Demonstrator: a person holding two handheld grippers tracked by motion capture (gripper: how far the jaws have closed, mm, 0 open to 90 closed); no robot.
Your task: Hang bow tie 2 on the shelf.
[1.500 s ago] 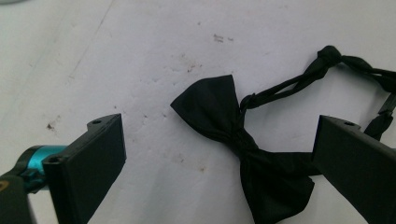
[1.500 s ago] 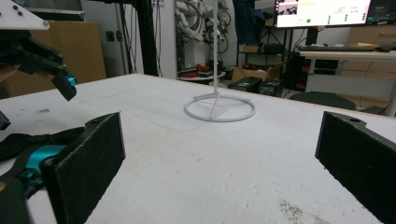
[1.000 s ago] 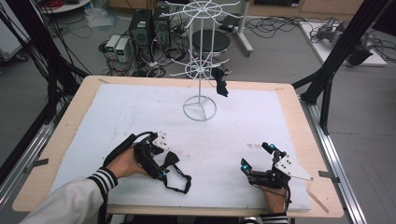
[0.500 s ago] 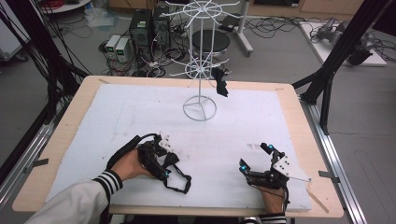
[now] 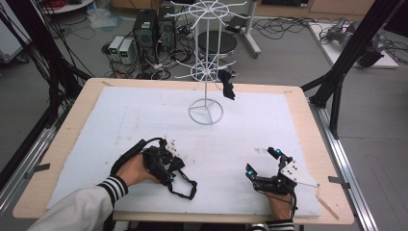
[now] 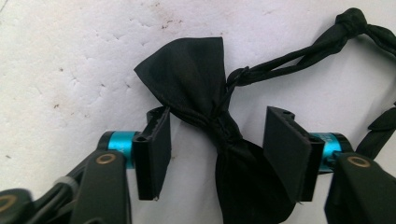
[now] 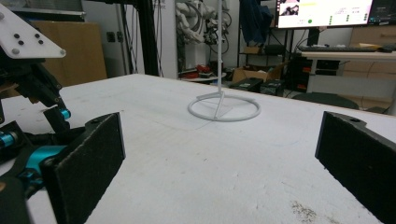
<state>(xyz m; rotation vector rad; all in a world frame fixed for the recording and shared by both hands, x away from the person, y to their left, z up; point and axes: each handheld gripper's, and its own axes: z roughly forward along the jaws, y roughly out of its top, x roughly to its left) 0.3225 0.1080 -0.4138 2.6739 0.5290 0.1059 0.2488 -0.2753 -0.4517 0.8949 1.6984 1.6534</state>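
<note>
A black bow tie (image 6: 205,98) lies on the white table cover, its knot between my left gripper's (image 6: 219,123) jaws. These jaws have just been closing; a gap still shows on each side of the knot, so the pads do not press it. Its strap (image 5: 186,190) loops off to the right of the left gripper (image 5: 169,168). My right gripper (image 5: 262,162) rests near the front right of the table, wide open with nothing between its pads (image 7: 88,154). A second black bow tie (image 5: 227,86) hangs from the white wire rack (image 5: 206,72).
The rack's ring base (image 7: 224,108) stands at the middle back of the white cover (image 5: 269,120). The wooden table edge (image 5: 332,159) runs along the right. Black frame posts, computers and cables stand on the floor beyond the table.
Both hands stay where they were. The left gripper's jaws look slightly narrower around the bow tie than a second ago.
</note>
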